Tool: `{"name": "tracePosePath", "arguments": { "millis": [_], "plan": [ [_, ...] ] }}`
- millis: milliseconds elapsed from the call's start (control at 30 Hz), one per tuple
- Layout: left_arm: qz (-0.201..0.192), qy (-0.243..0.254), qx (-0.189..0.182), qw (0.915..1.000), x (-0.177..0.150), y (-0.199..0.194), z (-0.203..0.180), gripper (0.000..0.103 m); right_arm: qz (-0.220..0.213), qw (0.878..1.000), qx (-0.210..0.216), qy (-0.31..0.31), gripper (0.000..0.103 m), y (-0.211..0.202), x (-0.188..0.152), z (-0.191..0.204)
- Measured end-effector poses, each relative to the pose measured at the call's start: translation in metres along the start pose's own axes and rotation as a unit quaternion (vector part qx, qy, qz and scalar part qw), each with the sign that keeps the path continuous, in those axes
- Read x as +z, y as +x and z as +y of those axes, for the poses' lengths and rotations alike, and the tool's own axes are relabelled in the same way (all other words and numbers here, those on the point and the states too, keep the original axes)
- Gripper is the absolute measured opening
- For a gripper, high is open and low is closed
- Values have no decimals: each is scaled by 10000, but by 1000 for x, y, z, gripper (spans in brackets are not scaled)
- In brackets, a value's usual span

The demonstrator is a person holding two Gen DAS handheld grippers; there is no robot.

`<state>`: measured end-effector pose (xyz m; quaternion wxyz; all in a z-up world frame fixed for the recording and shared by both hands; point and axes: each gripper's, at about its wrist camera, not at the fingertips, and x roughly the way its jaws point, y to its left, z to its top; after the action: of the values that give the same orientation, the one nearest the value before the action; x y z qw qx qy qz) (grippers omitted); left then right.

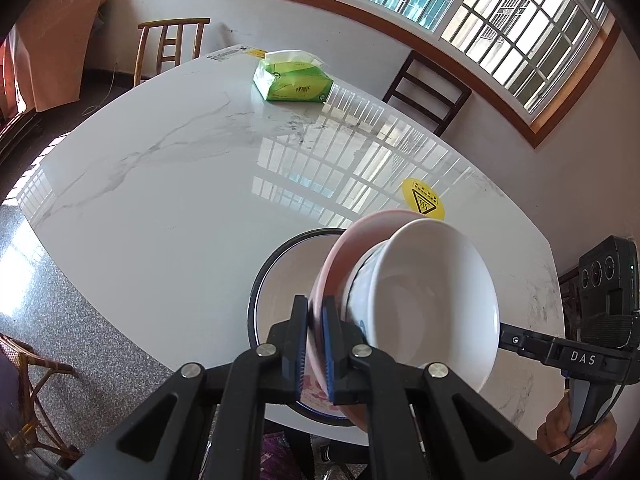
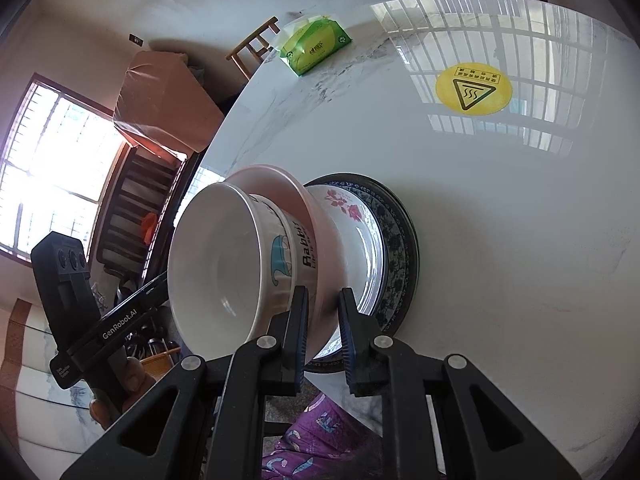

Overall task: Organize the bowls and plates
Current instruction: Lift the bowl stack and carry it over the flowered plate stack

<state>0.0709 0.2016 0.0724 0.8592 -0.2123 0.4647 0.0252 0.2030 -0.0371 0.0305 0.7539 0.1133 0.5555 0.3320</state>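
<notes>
Both claws point(image 1: 316, 344) point(image 2: 323, 340) clamped on the pink bowl's point(image 2: 320, 256) rim

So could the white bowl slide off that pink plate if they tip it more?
Probably, yes. The white bowl only sits on the pink plate; both grippers clamp the plate's rim, not the bowl. Both look like smooth, glossy ceramic, so it would likely slide easily. It is rigid and looks breakable, so a fall onto the hard table might chip it.

White bowl point(image 2: 224, 256), pink bowl point(image 2: 320, 240), floral plate point(image 2: 360, 232), blue-patterned plate point(image 2: 396, 240), green tissue pack point(image 1: 294, 82).
</notes>
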Motion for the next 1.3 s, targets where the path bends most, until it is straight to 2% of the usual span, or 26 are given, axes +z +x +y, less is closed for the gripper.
{"name": "tracePosePath", "arguments": {
  "millis": [600,1300],
  "plan": [
    [76,-114,23,9999,1,10,19,5,137,9999,-25,9,17,12,0,6],
    [11,47,153,9999,-3,15,13,5,162,9998,-15,91,17,17,1,1]
  ]
}}
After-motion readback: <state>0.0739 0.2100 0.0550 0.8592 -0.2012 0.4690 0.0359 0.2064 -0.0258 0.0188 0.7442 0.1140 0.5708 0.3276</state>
